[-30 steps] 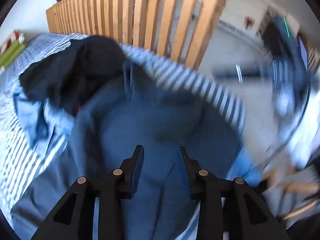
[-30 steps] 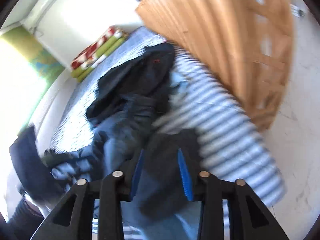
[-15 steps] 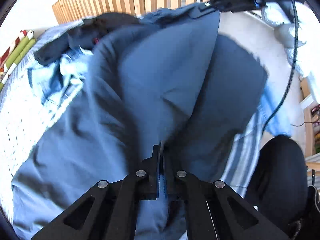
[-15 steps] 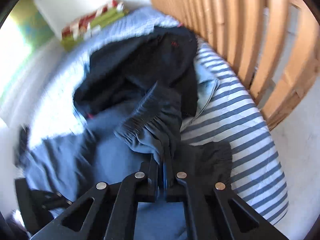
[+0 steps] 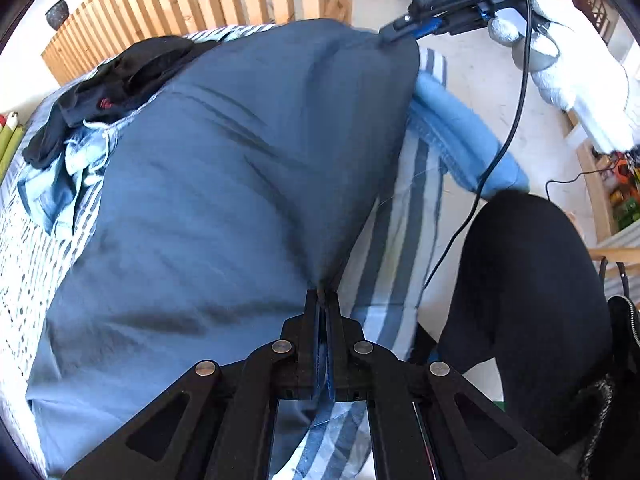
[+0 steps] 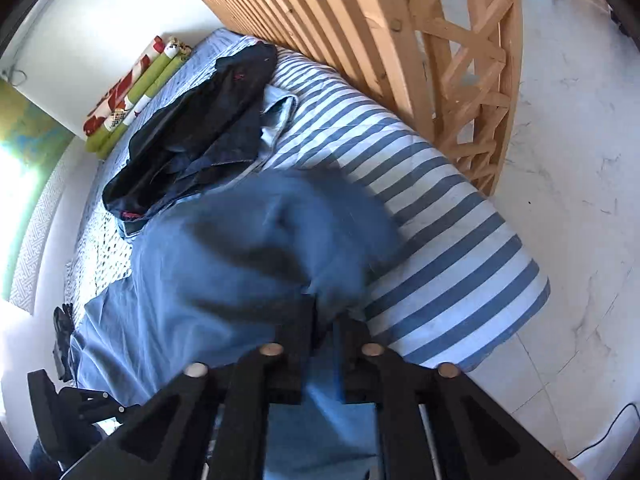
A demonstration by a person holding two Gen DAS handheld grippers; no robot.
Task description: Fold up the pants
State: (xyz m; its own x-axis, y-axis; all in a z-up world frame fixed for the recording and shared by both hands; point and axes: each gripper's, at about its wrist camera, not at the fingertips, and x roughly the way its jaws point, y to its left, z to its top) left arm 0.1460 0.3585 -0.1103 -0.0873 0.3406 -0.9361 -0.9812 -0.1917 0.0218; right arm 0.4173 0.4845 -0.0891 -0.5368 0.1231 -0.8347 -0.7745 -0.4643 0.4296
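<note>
My left hand-held gripper (image 5: 323, 300) is pressed together on an edge of the blue pants (image 5: 224, 184), the cloth pinched right at the fingertips. The pants spread ahead of it and to its left across the striped bed (image 5: 404, 216). Far ahead, at the pants' other corner, I see my right hand-held gripper (image 5: 394, 34) with a white-gloved hand (image 5: 576, 76) behind it. In the right wrist view the right hand-held gripper (image 6: 326, 320) has its jaws opening, pants fabric between them; the picture is blurred there, so I cannot tell whether the pads press on it. Beyond the pants lies a dark garment (image 6: 200, 136), with a wooden slatted headboard (image 6: 320, 20) to the right of it.
</note>
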